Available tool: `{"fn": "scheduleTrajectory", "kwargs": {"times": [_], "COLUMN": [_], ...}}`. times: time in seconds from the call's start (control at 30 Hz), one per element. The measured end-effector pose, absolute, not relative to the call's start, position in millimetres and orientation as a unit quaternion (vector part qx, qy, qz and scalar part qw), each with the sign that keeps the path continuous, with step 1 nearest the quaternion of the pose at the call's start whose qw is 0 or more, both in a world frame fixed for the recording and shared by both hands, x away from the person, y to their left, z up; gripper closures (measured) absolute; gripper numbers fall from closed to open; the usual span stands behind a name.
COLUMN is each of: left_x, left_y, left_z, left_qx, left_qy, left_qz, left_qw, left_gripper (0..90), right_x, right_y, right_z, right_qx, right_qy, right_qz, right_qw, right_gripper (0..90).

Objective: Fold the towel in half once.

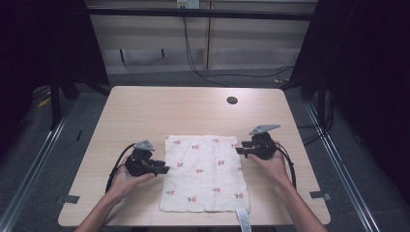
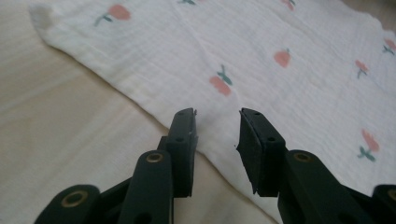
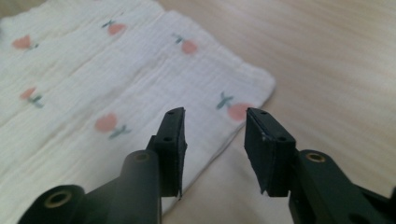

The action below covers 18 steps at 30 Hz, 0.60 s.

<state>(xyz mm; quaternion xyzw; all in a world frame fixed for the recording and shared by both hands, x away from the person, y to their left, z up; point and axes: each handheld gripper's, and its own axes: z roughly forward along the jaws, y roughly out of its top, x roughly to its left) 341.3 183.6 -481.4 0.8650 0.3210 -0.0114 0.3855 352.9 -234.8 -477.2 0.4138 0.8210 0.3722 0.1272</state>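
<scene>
left gripper (image 1: 164,169) and right gripper (image 1: 239,150), jaws apart and empty, beside flat floral cloth (image 1: 205,171)

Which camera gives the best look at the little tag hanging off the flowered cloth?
The high view: the tag hangs from the near edge of the cloth, by its right corner. The left and right gripper views show other stretches of cloth edge and printed flowers, no tag.
</scene>
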Motion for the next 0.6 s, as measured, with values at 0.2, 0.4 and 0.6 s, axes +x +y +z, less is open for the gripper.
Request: {"fn": "scheduleTrajectory", "kwargs": {"times": [0.2, 0.4, 0.6], "left_x": [357, 373, 385], "left_y": [188, 195, 201], "left_z": [-480, -479, -479], "left_qx": [0.851, 0.839, 0.825], "left_qy": [0.347, 0.367, 0.380], "left_qz": [0.003, 0.022, 0.021], "left_qw": [0.394, 0.400, 0.419], "left_gripper": [64.6, 60.7, 60.4], "right_x": [377, 408, 413], "right_y": [-227, -226, -223], "right_z": [-482, -491, -498], "right_qx": [0.413, 0.438, 0.438], "right_qy": [0.829, 0.823, 0.827], "right_qz": [0.351, 0.337, 0.332], "right_qw": [0.135, 0.129, 0.120], "right_gripper": [63.3, 65.4, 64.9]}}
